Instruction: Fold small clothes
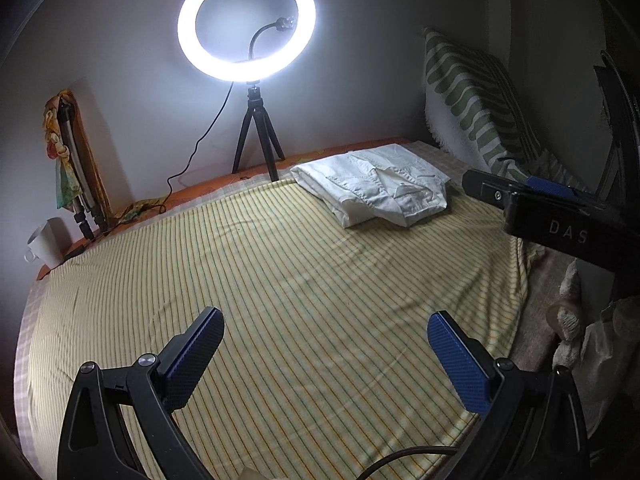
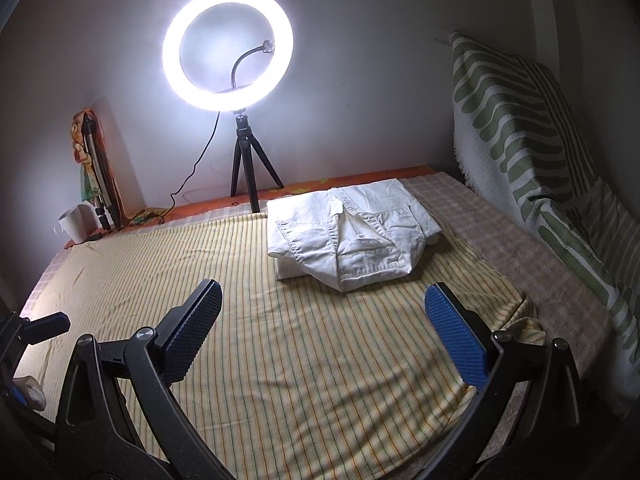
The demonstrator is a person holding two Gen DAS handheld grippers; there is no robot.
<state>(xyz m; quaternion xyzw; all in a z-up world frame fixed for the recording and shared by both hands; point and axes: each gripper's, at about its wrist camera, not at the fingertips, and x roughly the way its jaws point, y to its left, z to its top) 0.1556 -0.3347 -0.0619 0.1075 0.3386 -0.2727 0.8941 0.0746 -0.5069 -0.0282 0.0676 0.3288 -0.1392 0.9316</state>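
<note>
A folded white garment (image 1: 376, 186) lies on the yellow striped sheet (image 1: 280, 280) at the far right of the bed; it also shows in the right wrist view (image 2: 352, 232), pockets up. My left gripper (image 1: 324, 344) is open and empty, held above the sheet well short of the garment. My right gripper (image 2: 324, 324) is open and empty, just in front of the garment. The right gripper's body shows in the left wrist view (image 1: 560, 216), to the right of the garment.
A lit ring light on a black tripod (image 1: 256, 144) stands at the bed's far edge, its cable trailing left. A white mug (image 1: 46, 242) sits far left. A green-striped cushion (image 2: 520, 140) leans against the right wall. The sheet's right edge (image 2: 516, 312) drops off.
</note>
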